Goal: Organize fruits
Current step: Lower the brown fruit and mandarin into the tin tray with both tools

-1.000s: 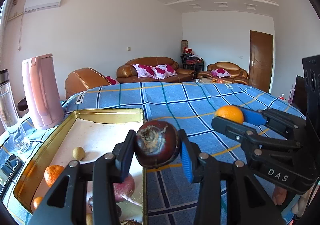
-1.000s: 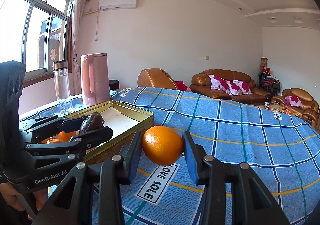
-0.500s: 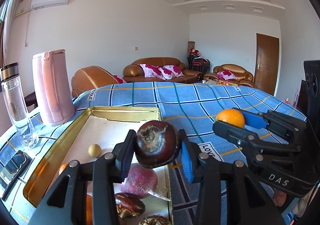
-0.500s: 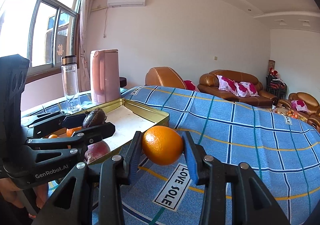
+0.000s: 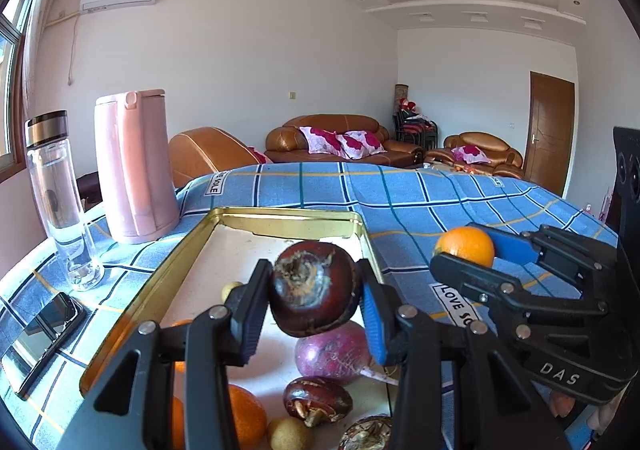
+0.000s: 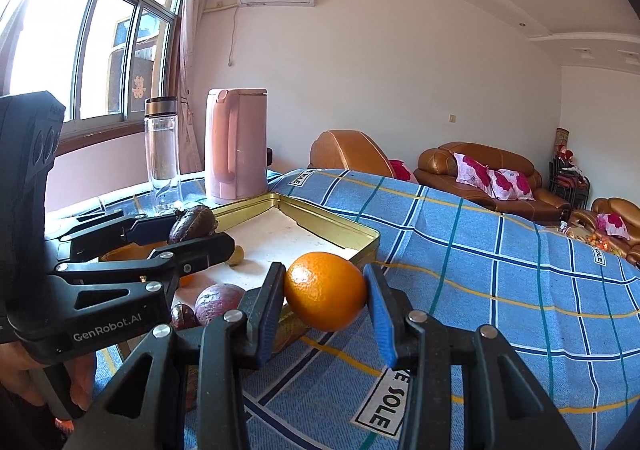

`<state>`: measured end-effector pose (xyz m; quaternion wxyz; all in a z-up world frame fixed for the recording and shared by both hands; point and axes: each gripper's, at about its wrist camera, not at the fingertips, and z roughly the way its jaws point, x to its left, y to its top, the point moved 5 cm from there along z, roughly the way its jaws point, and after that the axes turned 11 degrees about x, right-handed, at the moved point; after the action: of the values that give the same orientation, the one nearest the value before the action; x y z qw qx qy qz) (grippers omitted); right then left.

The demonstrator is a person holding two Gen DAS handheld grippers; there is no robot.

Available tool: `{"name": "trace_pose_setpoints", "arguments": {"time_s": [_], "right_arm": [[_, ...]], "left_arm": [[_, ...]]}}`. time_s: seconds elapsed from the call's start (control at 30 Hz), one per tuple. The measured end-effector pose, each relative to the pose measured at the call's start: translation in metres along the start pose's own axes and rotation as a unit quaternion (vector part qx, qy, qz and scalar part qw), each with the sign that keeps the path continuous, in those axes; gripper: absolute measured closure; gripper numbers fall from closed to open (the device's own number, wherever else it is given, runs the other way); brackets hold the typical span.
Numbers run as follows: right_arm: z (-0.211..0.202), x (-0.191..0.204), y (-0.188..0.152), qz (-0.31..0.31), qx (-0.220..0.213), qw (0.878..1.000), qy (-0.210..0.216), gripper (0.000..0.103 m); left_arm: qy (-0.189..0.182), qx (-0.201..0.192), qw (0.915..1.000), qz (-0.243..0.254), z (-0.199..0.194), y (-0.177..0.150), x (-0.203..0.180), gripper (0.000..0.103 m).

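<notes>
2 grippers hold fruit above a table draped in a blue checked cloth (image 5: 420, 202). Nearest in the left wrist view, the left gripper (image 5: 316, 308) has its jaws partly closed on a dark brown water chestnut (image 5: 314, 292). The chestnut sits squarely between the pads, touched on both sides, its rough stem end facing the camera, lifted clear of the gold tray (image 5: 280, 216) below. In the right wrist view the right gripper (image 6: 326, 300) grips an orange (image 6: 326, 290) the same way: jaws partly closed, pads pressed to the fruit's left and right sides, the fruit raised over the cloth just right of the tray's near right corner.

Under and behind the left gripper, the tray's near end holds a purple round fruit (image 5: 332, 350), 1 more water chestnut (image 5: 316, 400), an orange fruit (image 5: 244, 414), a small tan fruit (image 5: 288, 434) and another brown one at the picture's bottom edge (image 5: 366, 434). A second small tan fruit (image 5: 230, 288) lies farther in. The tray's far half is bare white.

Left of the tray lies a phone (image 5: 40, 338). Beyond it stand a clear bottle (image 5: 60, 202) and, to its right, a pink kettle (image 5: 134, 166). Far off, brown sofas (image 5: 340, 138) line the wall.
</notes>
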<state>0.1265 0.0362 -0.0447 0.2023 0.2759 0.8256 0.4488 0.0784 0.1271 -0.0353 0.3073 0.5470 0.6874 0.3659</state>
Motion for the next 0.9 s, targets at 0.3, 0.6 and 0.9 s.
{"name": "trace_pose_setpoints", "arguments": {"time_s": [0.3, 0.6, 0.9], "right_arm": [[0.008, 0.019, 0.005, -0.018, 0.003, 1.000, 0.012, 0.061], [0.018, 0.042, 0.012, -0.036, 0.008, 0.999, 0.031, 0.061], [0.031, 0.065, 0.018, -0.058, 0.019, 0.997, 0.047, 0.061]], "left_arm": [[0.012, 0.003, 0.9998, -0.014, -0.001, -0.002, 0.020, 0.059], [0.033, 0.012, 0.9991, -0.022, 0.001, -0.004, 0.043, 0.059], [0.053, 0.032, 0.9972, -0.042, 0.003, -0.009, 0.071, 0.059]]}}
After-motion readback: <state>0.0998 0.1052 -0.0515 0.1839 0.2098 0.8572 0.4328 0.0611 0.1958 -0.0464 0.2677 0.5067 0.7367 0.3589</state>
